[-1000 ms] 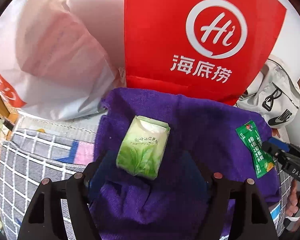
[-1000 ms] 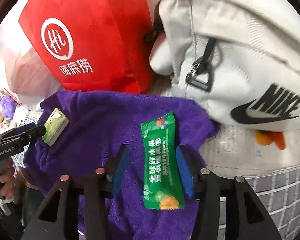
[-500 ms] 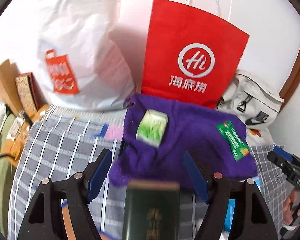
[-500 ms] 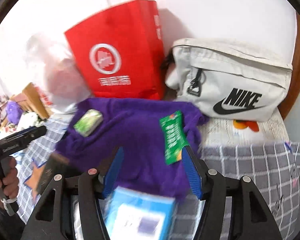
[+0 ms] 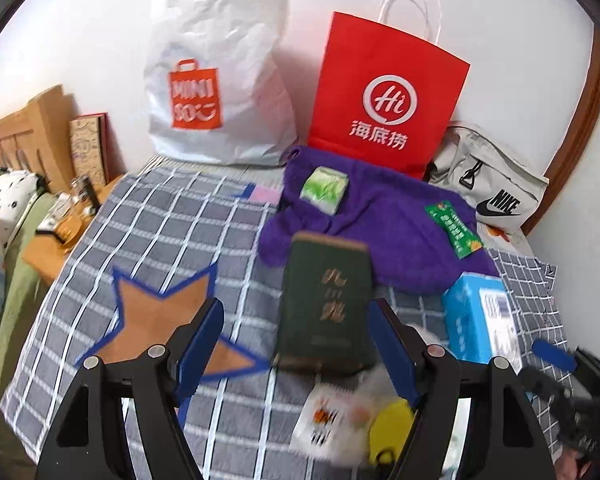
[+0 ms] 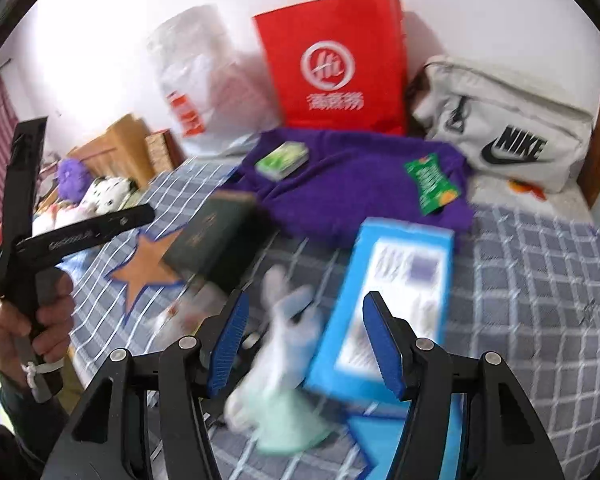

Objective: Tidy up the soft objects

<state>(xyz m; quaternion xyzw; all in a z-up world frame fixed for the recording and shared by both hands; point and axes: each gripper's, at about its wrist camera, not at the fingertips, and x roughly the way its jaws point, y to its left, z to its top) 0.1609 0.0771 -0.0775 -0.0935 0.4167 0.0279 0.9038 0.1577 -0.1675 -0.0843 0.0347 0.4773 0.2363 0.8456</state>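
A purple towel (image 5: 384, 216) lies on the checked blanket, in front of the bags. On it rest a green tissue pack (image 5: 325, 189) and a green sachet (image 5: 454, 229). My left gripper (image 5: 296, 344) is open and empty, hanging above a dark green book (image 5: 326, 300). My right gripper (image 6: 306, 344) is open too, jaws closing slightly with nothing pressed between them. Below it lie a blurred pale soft thing (image 6: 284, 352) and a blue box (image 6: 388, 292). The right wrist view also shows the towel (image 6: 360, 196), tissue pack (image 6: 283, 160) and sachet (image 6: 432, 184).
Against the wall stand a red paper bag (image 5: 384, 100), a white shopping bag (image 5: 216, 80) and a grey Nike bag (image 5: 492, 184). A white packet (image 5: 332, 412) lies near the left fingers. A hand (image 6: 28, 320) holds the left gripper. The checked blanket (image 5: 160, 232) bears an orange star.
Both grippers have drawn back and up from the purple towel, where the tissue pack and sachet stay. The book, blue box and pale soft thing have come into view.
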